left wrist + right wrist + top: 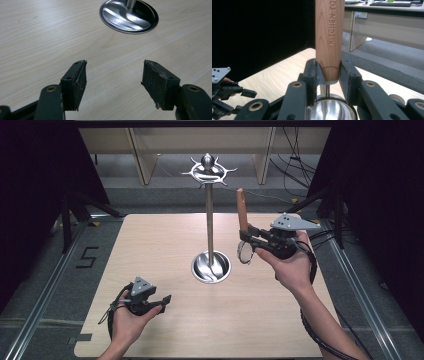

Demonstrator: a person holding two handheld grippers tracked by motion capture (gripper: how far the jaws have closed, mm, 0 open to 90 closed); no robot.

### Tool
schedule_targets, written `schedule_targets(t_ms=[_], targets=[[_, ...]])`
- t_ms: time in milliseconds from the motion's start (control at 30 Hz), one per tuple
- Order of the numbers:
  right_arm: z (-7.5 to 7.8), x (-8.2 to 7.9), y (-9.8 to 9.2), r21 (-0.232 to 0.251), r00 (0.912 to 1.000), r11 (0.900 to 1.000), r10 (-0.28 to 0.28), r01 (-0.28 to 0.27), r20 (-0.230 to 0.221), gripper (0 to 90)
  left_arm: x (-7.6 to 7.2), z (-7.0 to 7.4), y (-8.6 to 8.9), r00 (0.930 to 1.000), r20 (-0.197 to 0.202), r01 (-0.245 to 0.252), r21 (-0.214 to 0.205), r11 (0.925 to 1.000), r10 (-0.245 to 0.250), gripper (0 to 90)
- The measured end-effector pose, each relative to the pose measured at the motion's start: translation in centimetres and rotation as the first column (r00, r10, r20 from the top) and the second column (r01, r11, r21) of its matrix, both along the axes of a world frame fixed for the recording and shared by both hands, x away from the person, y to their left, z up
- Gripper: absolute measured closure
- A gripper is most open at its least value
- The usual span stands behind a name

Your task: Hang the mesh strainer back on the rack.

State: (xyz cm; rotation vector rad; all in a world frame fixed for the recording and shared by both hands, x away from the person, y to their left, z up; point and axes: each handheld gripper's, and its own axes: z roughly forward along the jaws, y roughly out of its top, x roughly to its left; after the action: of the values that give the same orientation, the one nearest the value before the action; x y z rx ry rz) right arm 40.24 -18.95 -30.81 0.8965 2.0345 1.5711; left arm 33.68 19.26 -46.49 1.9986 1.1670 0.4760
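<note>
Pale wood worktop (165,240), hook stand (209,220) at centre: your right gripper (248,240) clamps the strainer (242,215) by its wooden handle, left gripper (162,301) spread, nothing in it; keep it upright nearing the hooks.

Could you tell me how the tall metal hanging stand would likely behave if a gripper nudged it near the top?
The stand looks tip-prone: a thin tall pole on a small round base. Polished steel, so probably stiff and slippery; a low push might slide it across the table.
</note>
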Motion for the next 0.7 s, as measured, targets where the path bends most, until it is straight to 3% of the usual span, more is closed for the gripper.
schedule_targets(t_ms=[33, 200, 233, 267, 367, 700], targets=[[0.1, 0.0, 0.0, -0.005, 1.0000, 1.0000, -0.005, 0.005, 0.005, 69.8, 0.0, 0.1, 0.2, 0.9999, -0.005, 0.014, 0.021, 0.9997, -0.013, 35.4], [0.4, 0.0, 0.3, 0.011, 0.9999, 0.9999, -0.011, 0.011, -0.005, 69.8, 0.0, 0.1, 0.1, 1.0000, 0.000, 0.009, 0.012, 0.9999, -0.009, 35.3], [0.5, 0.1, 0.2, -0.008, 0.9998, 1.0000, -0.002, 0.002, 0.019, 69.8, 0.0, 0.1, 0.2, 0.9999, 0.003, 0.017, 0.021, 0.9996, -0.017, 35.2], [0.5, 0.1, 0.3, -0.005, 0.9998, 1.0000, -0.008, 0.008, 0.018, 69.8, 0.0, -0.1, -0.3, 0.9995, 0.021, -0.024, -0.050, 0.9985, 0.025, 35.2], [0.7, 0.0, 0.3, 0.006, 1.0000, 0.9999, -0.010, 0.010, 0.001, 69.8, 0.0, -0.1, -0.3, 0.9993, 0.020, -0.032, -0.036, 0.9988, 0.033, 35.1], [1.2, 0.2, 0.6, 0.012, 0.9999, 0.9999, -0.004, 0.004, 0.011, 69.8, 0.0, -0.1, -0.4, 0.9991, 0.024, -0.035, -0.043, 0.9985, 0.036, 35.0]])
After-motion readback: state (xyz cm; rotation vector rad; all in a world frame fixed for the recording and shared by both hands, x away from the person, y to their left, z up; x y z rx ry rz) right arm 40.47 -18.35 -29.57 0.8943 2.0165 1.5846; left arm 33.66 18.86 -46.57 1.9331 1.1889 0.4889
